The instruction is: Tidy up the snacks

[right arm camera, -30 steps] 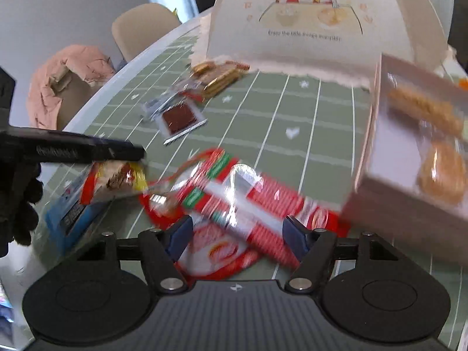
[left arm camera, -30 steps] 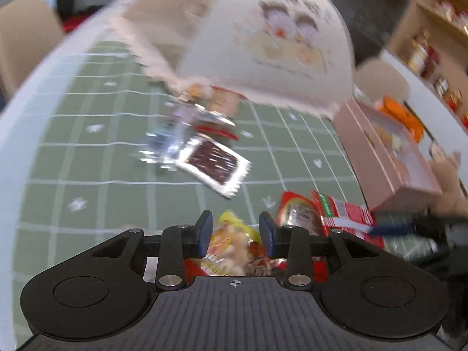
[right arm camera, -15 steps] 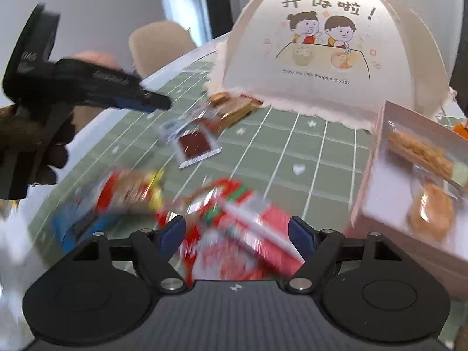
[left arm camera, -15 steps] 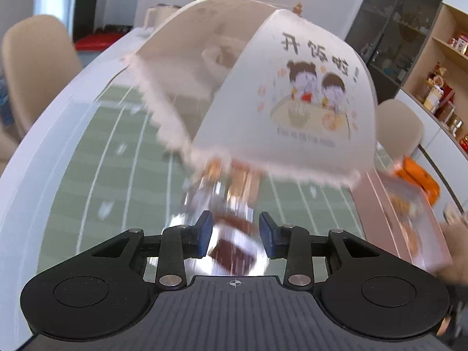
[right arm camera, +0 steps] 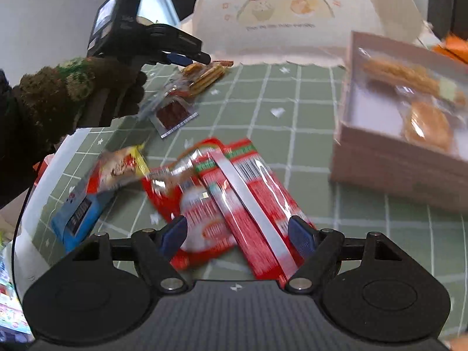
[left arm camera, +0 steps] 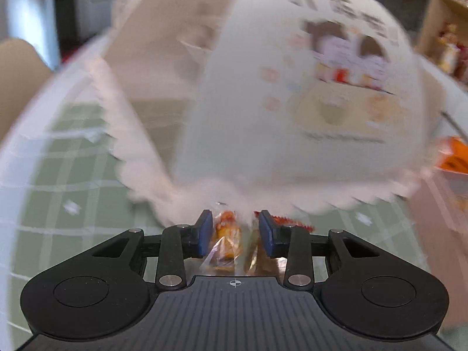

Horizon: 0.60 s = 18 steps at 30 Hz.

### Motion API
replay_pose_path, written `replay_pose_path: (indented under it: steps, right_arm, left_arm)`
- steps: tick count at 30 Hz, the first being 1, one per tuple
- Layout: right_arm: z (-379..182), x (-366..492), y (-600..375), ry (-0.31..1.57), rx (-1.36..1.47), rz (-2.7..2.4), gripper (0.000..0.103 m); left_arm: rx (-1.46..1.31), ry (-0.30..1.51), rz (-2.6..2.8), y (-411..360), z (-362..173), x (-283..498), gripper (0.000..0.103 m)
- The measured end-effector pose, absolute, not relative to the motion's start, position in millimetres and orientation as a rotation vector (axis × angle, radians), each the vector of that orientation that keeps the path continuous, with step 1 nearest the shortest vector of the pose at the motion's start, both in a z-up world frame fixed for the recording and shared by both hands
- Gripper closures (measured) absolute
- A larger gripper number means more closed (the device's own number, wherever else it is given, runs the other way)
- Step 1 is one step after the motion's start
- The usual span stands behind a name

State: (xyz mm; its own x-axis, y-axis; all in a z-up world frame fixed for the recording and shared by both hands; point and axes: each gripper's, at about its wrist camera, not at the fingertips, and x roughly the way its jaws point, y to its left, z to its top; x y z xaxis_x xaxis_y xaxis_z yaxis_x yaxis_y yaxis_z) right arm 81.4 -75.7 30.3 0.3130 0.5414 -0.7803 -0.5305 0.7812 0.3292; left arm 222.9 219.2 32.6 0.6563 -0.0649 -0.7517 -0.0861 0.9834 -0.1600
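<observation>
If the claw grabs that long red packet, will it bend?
Probably. The long red packet looks like thin, shiny film, so it may flop and slip. It lies flat across another packet, so it seems light and unlikely to roll.

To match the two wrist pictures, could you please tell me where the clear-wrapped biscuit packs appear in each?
Left wrist: biscuit packs low at centre, between the left tongs.
Right wrist: biscuit packs upper left of centre, beside the left tongs' tip.
Shared landmark: the cartoon-printed food cover just behind them.
</observation>
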Motion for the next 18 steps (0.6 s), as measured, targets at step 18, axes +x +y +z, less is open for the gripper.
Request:
replay_pose_path:
  steps: [18]
  right_arm:
    - [31,159,58,0.856,-0.196,0.815,0.026]
  left_arm:
    - [-0.347,0.823,-0.027,234,66,105,0.065]
